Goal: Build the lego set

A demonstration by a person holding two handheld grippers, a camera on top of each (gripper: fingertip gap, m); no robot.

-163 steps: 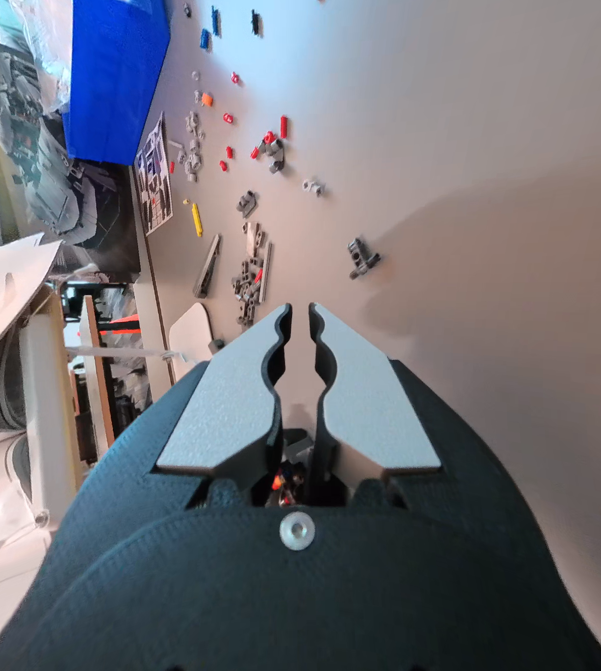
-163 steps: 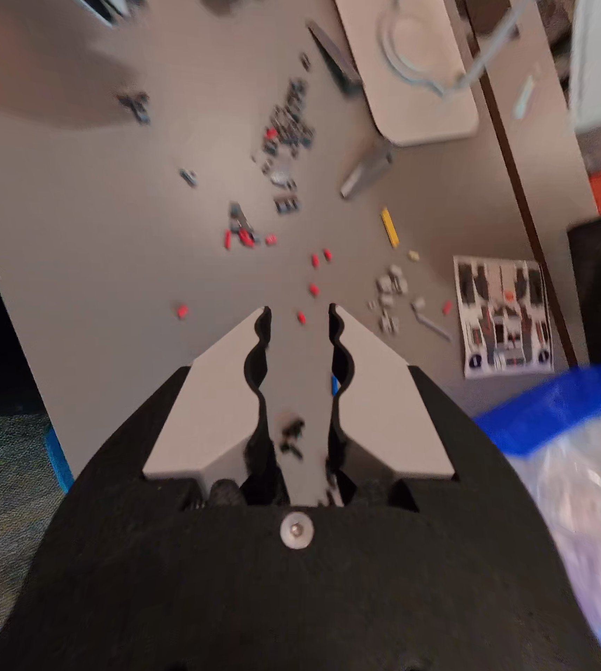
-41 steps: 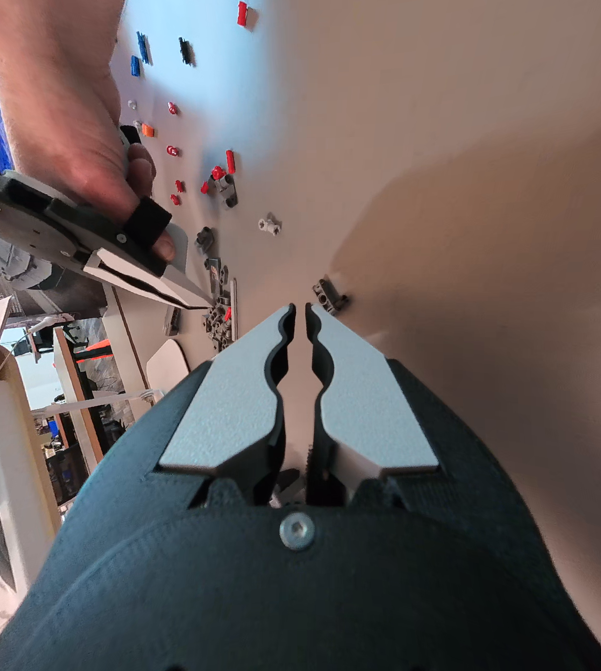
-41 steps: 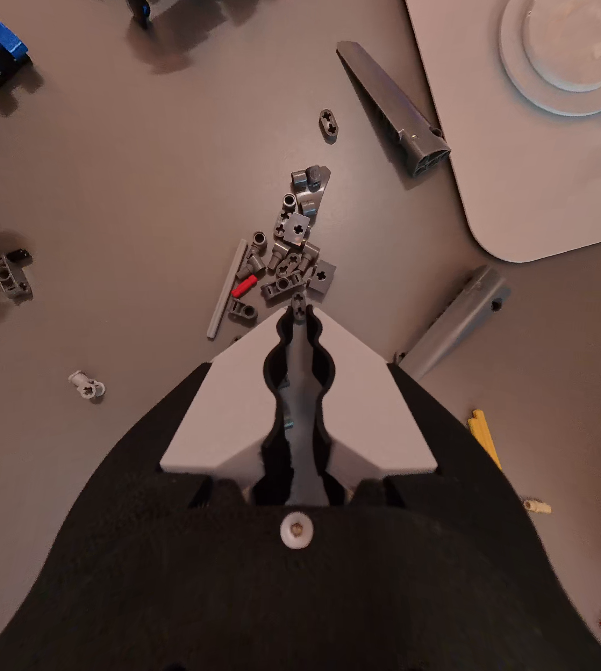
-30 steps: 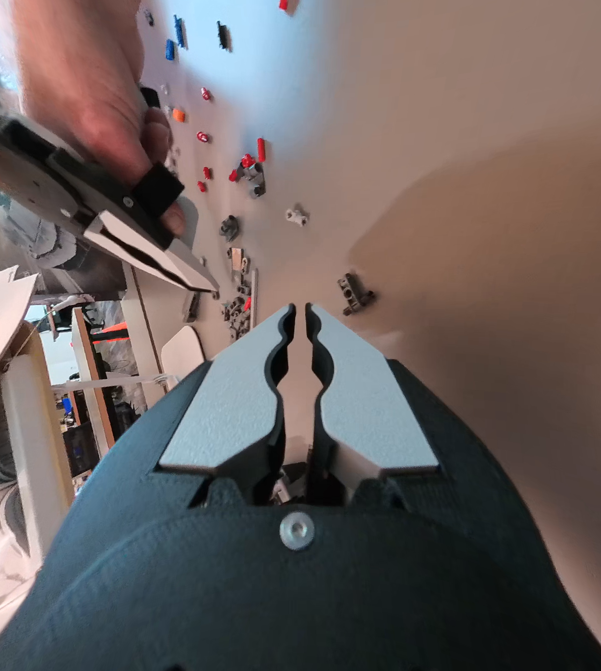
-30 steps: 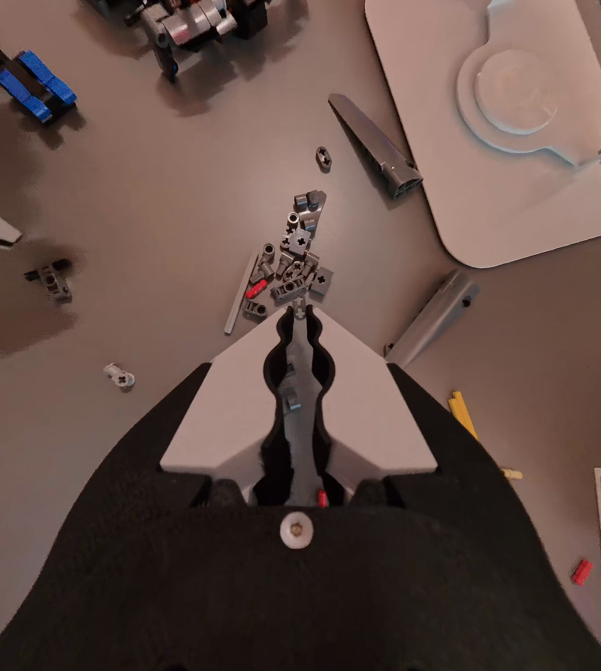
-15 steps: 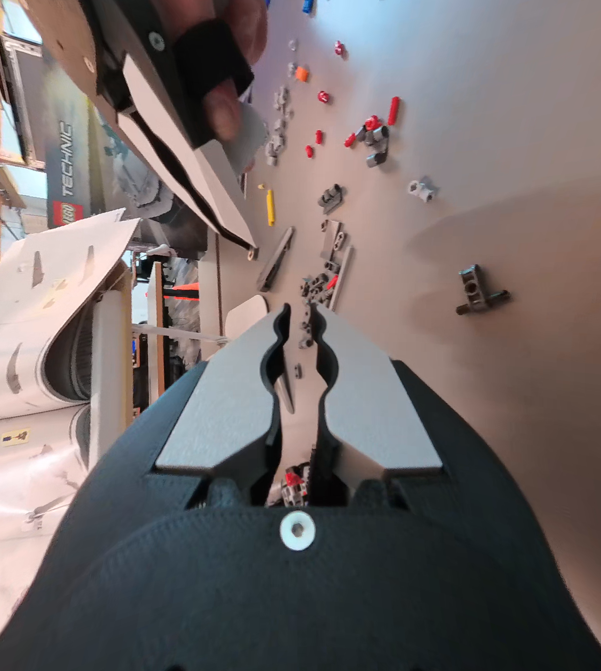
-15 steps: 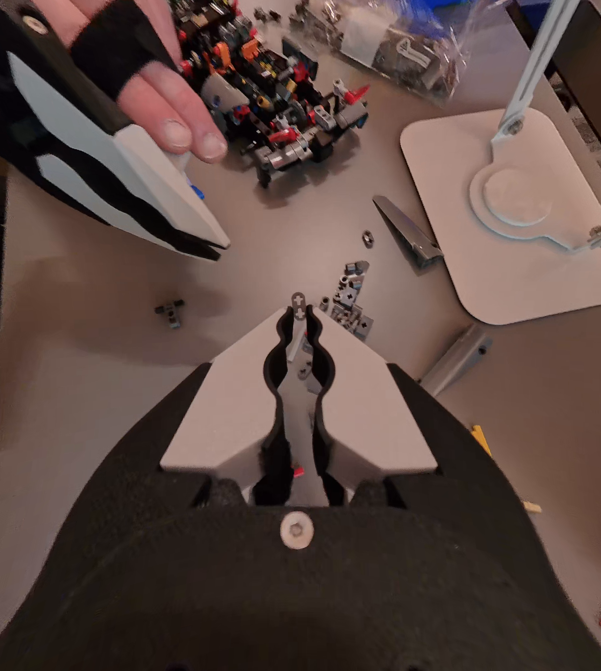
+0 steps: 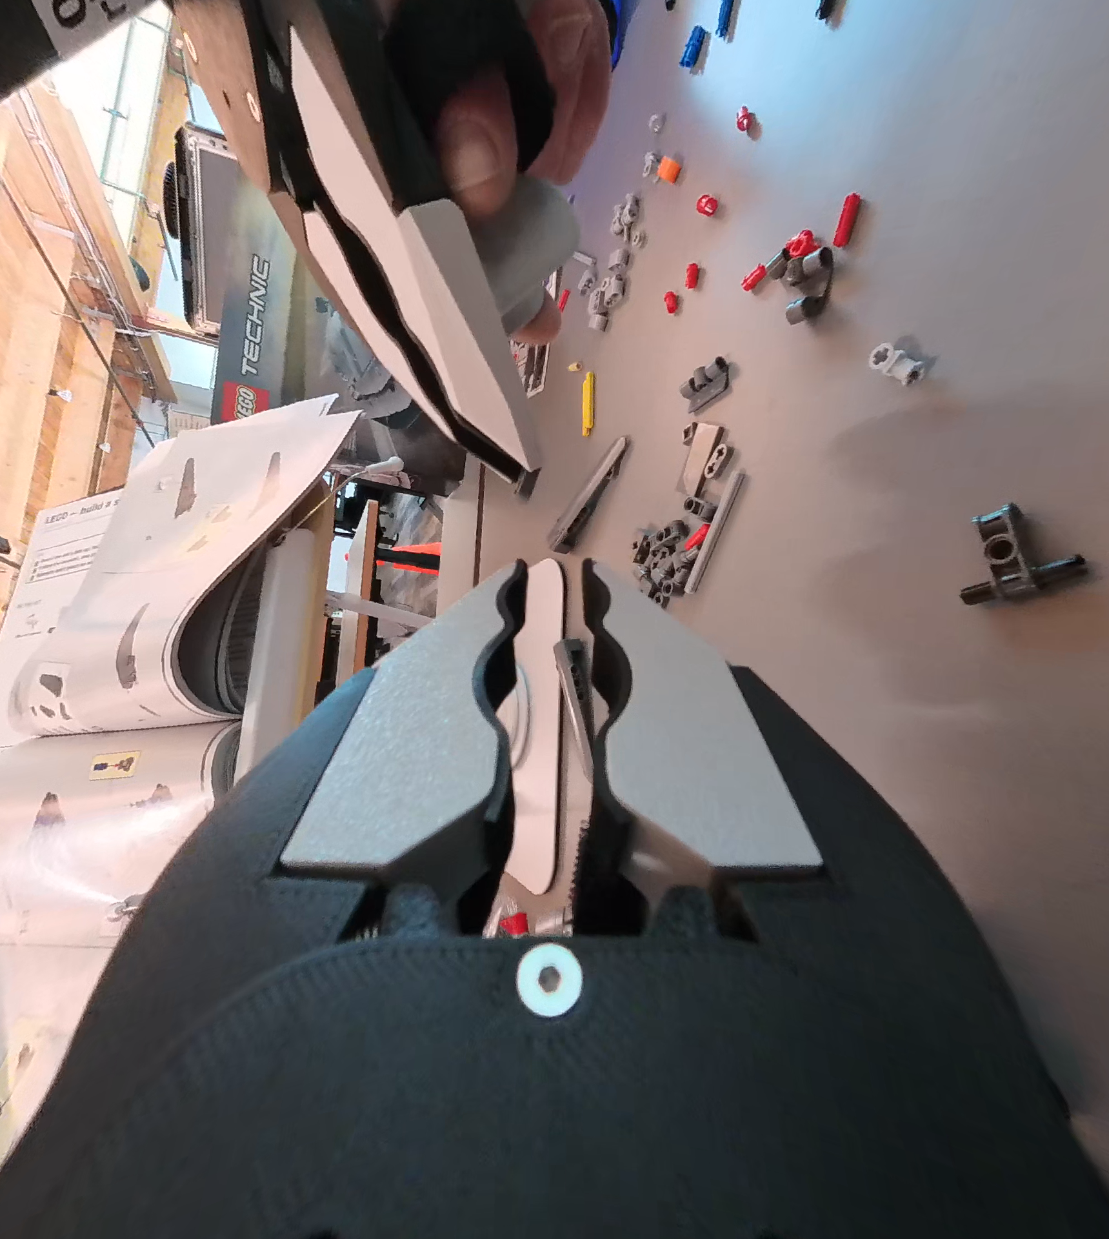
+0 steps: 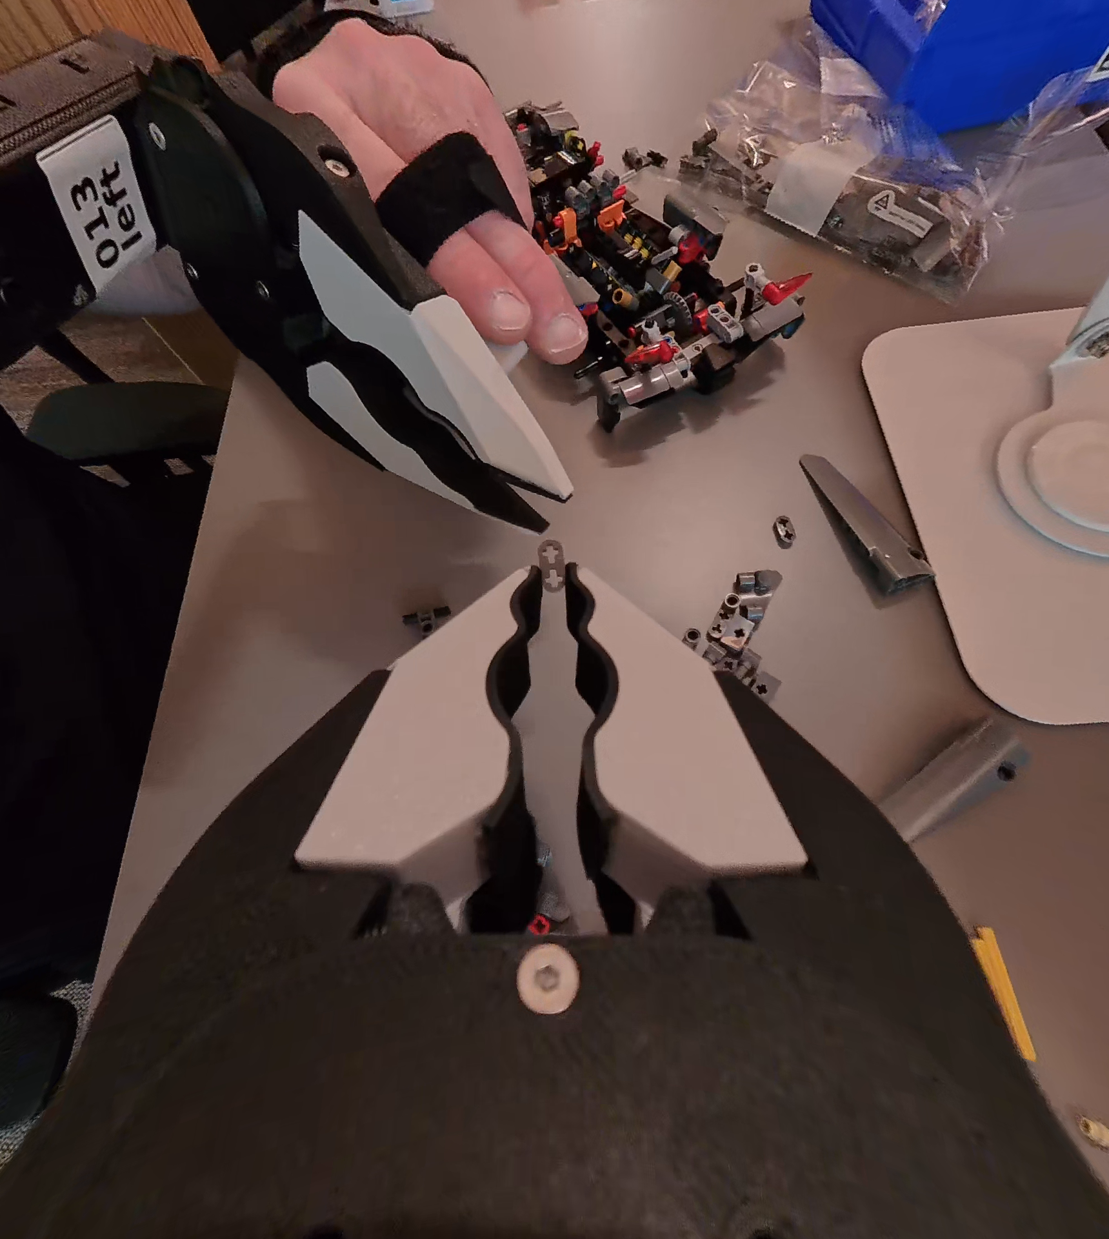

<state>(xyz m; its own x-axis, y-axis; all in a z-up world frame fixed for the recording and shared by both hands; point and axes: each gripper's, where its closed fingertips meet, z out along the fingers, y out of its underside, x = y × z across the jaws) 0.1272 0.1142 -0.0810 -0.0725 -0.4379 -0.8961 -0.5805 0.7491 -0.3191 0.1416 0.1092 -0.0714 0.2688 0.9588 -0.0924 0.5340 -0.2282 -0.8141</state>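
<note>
1. My right gripper (image 10: 553, 570), centre of the right wrist view, has its fingers nearly closed, pinching a small flat grey link piece (image 10: 552, 566) by its lower end; the upper end sticks out past the tips, up off the bench (image 10: 350, 603).
2. In the left wrist view the right gripper (image 9: 525, 473) comes in from the upper left, with the same small piece showing at its tip.
3. My left gripper (image 9: 553, 570) sits centre frame in its own view; its fingers stand a little apart with nothing in them, only the bench and the white lamp base (image 9: 541, 670) showing through the gap.
4. In the right wrist view the left gripper (image 10: 548, 509) is at upper left, held by a hand (image 10: 444, 201), its tips just above the link piece and not touching it.
5. Behind that, upper centre, is a part-built brick car (image 10: 659, 295); a clear bag of parts (image 10: 873, 154) and a blue bin (image 10: 980, 60) are at upper right.
6. A pile of small grey pieces (image 10: 736, 630) lies right of my right fingers, and a dark grey wing panel (image 10: 866, 529) farther right beside the lamp base (image 10: 1007, 536).
7. A dark grey cross connector (image 9: 1007, 560) lies alone at the right in the left wrist view.
</note>
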